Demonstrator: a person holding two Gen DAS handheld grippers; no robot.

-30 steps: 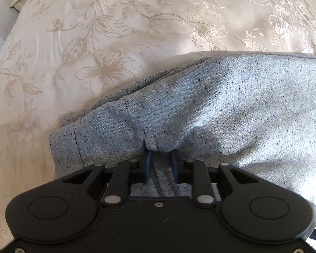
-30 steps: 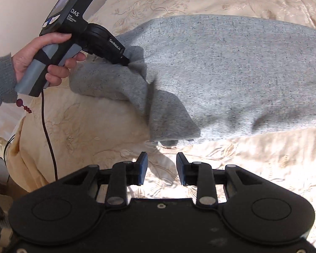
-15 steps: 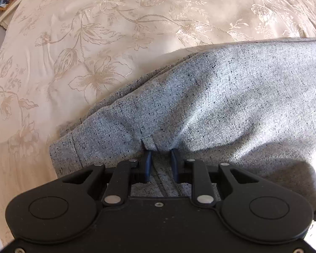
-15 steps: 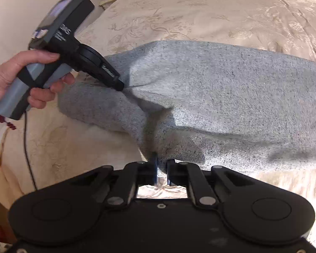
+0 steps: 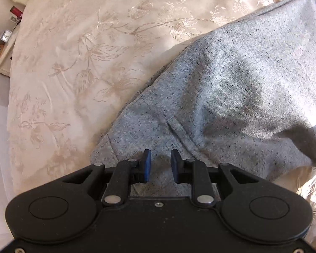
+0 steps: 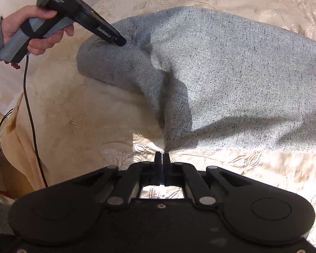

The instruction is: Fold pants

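Grey speckled pants [image 5: 231, 97] lie on a cream floral bedspread [image 5: 84, 52]. In the left wrist view my left gripper [image 5: 160, 164] sits over the cloth near its hem corner, and the fabric runs between its blue pads, which stand a little apart. In the right wrist view the pants [image 6: 231, 80] stretch across the bed. My right gripper [image 6: 162, 158] is shut on the near edge of the pants, pulling a pinch of cloth toward me. The left gripper [image 6: 121, 42] shows there too, its tip on the cloth at the far corner.
The bedspread [image 6: 78, 113] drops off at the bed's left edge. A black cable [image 6: 30, 113] hangs from the left tool. A bedside shelf [image 5: 2, 42] with small items stands at the far left beyond the bed.
My right gripper moved in and shut on the near edge of the pants. My left gripper's view swung left, with its pads still around the cloth.
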